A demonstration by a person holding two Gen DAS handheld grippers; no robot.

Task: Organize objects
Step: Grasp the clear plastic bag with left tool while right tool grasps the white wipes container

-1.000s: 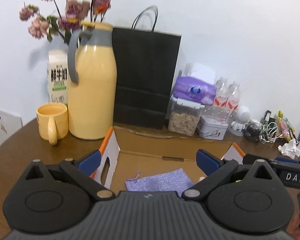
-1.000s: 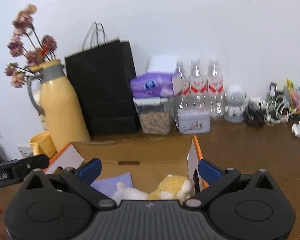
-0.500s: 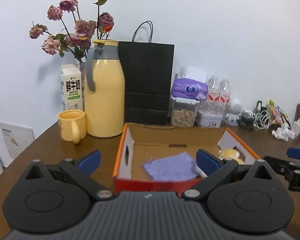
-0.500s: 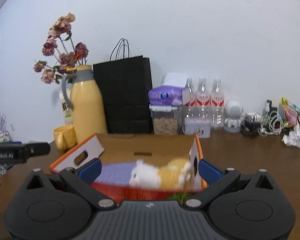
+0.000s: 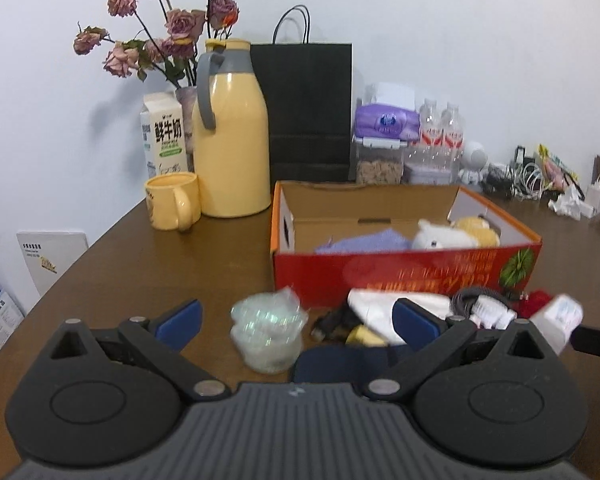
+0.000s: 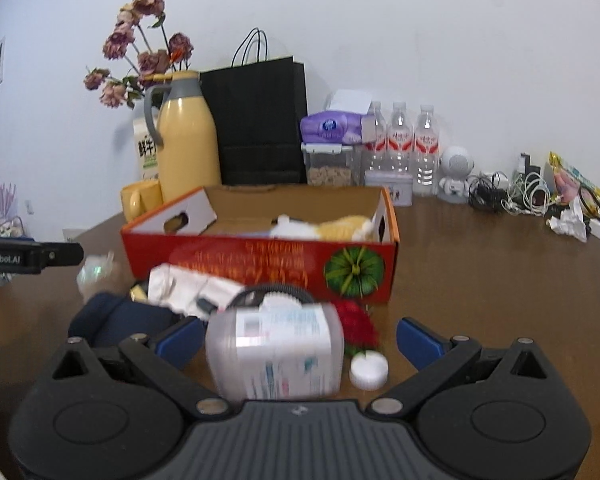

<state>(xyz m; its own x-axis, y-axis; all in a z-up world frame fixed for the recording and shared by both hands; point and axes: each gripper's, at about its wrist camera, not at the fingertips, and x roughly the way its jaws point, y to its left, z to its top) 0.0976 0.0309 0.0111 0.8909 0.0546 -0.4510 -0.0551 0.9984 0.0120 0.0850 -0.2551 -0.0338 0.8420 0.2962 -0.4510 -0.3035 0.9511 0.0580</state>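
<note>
A red box [image 5: 404, 270] sits on the brown counter [image 5: 172, 264], holding a plush toy [image 5: 444, 238] and a purple cloth [image 5: 364, 242]. In front of it lie a crumpled plastic bag [image 5: 266, 334], a white bottle [image 6: 276, 354] with its cap [image 6: 369, 369] beside it, and a cable [image 5: 474, 298]. The left hand-held gripper [image 5: 296, 322] and right hand-held gripper [image 6: 300, 338] are both released, grasping nothing.

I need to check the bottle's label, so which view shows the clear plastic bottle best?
The right wrist view: the clear plastic bottle lies large and central, though blurred. The left wrist view catches only its end at the right edge.
</note>
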